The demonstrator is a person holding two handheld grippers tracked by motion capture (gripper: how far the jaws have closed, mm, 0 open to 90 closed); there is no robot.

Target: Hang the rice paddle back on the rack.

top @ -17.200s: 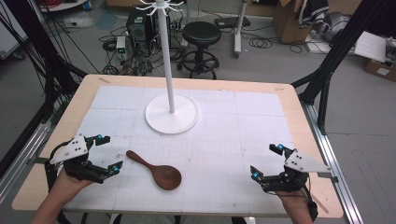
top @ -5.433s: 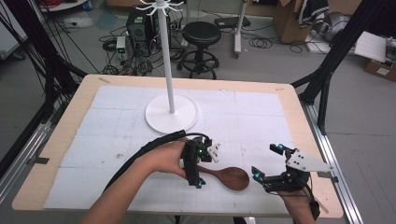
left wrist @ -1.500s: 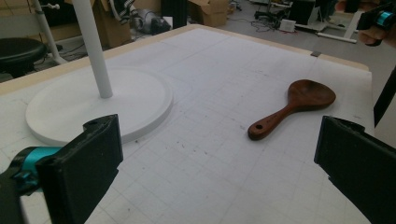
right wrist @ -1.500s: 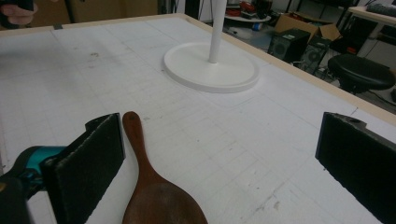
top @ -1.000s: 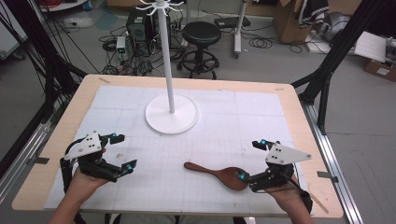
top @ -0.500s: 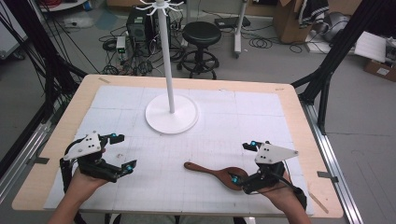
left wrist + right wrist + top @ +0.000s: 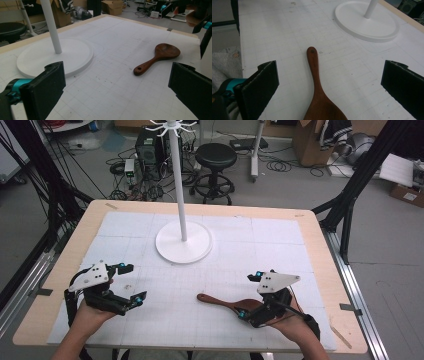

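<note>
A dark wooden spoon (image 7: 225, 303) lies flat on the white mat at the front right, handle pointing left, bowl under my right hand. My right gripper (image 7: 248, 296) hangs over the bowl end with its jaws wide open on either side of the spoon (image 7: 317, 87), not touching it. At the front left my left gripper (image 7: 131, 283) is open and holds nothing; in its view the spoon (image 7: 157, 56) lies well ahead between the jaws. A white stand (image 7: 184, 240) with a round base and a tall pole rises at the middle back.
The gridded white mat (image 7: 260, 245) covers a wooden table (image 7: 320, 250). The stand's base (image 7: 367, 21) lies beyond the spoon's handle tip. Behind the table are a black stool (image 7: 216, 157), cables and cardboard boxes on the floor.
My right gripper has moved left and forward over the spoon's bowl in the last second. The left gripper stays put. Earlier the left hand carried the spoon from the left side to the right.
</note>
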